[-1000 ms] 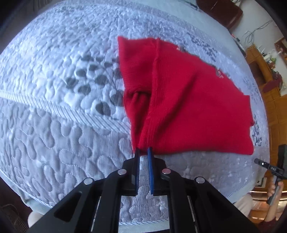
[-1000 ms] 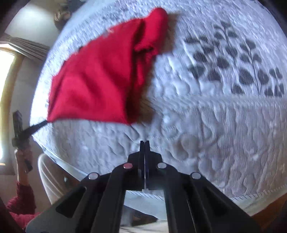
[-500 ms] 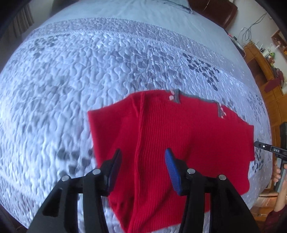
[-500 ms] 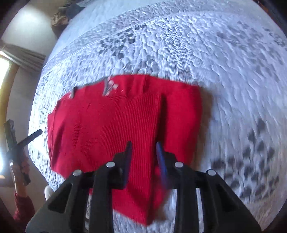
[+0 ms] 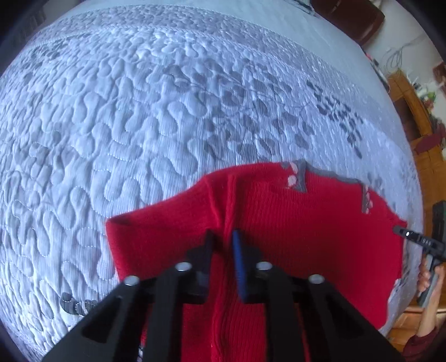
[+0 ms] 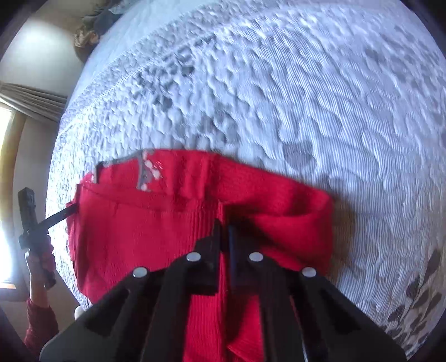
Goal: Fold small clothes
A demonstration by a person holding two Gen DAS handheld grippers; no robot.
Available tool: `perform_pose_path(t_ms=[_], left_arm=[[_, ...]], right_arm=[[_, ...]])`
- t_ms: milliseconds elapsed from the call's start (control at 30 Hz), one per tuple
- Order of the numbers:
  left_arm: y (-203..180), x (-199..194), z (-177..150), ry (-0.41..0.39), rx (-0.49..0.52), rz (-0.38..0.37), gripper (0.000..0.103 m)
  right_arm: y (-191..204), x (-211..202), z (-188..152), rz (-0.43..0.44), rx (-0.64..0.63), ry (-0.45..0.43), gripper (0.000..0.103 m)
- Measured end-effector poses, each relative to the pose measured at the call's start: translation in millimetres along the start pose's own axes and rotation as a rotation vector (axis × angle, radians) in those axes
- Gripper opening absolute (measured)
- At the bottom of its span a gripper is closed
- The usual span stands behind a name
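A small red knit sweater (image 5: 306,231) with a grey patterned collar lies on the quilted bed. My left gripper (image 5: 223,236) is closed on a vertical fold of the red sweater near its left shoulder. In the right wrist view the sweater (image 6: 139,236) lies with its right sleeve folded inward. My right gripper (image 6: 224,225) is closed on the red fabric by that sleeve fold. Each gripper shows at the far edge of the other's view, at the sweater's side.
The bed is covered by a pale blue-grey quilted bedspread (image 5: 139,111) with grey leaf prints. Wooden furniture (image 5: 418,133) stands at the right beyond the bed. A curtained window (image 6: 16,111) is at the left. Dark items (image 6: 92,25) lie near the headboard.
Both grippers moved forward over the sweater, opened half a second ago, and have now closed on its red fabric. The sweater now lies flatter, with the collar away from me.
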State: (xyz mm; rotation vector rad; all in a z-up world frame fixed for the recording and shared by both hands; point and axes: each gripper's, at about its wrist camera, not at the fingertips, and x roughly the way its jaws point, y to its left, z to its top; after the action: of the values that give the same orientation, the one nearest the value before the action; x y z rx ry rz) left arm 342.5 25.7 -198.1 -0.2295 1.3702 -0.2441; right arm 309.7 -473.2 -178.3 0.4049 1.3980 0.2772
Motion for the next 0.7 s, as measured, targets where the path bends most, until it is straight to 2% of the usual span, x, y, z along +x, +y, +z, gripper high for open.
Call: perform_pose_path(t_ms=[133, 267, 367, 500, 533, 633, 700], left_arm=[[5.5, -20.3, 0.0, -0.062, -0.033, -0.078, 0.003], [-1.6, -43.3, 4.1, -0.144, -0.005, -0.117, 0.002], [-5.0, -48.1, 12.6, -0.187, 0.007, -0.095, 0.0], [5.5, -40.3, 24.3, -0.23, -0.023, -0.042, 0.0], [10.4, -37.6, 24.3, -0.221, -0.036, -0.038, 0.0], [20.2, -17.4, 19.2, -0.171, -0.051, -0.009, 0.0], [21.6, -7.7, 12.2, -0.152, -0.038, 0.018, 0.0]], right_arm=[[15.4, -30.3, 2.4, 0.079, -0.048, -0.083, 0.004], [33.9, -51.2, 11.5, 0.097, -0.094, -0.137, 0.004], [40.6, -52.8, 22.1, 0.057, -0.114, -0.158, 0.003], [27.1, -39.3, 37.5, 0.052, -0.045, -0.155, 0.003], [20.5, -32.1, 40.1, 0.03, -0.022, -0.15, 0.003], [5.5, 6.4, 38.1, -0.146, 0.002, -0.036, 0.003], [-0.4, 30.4, 29.7, -0.189, -0.004, 0.036, 0.004]])
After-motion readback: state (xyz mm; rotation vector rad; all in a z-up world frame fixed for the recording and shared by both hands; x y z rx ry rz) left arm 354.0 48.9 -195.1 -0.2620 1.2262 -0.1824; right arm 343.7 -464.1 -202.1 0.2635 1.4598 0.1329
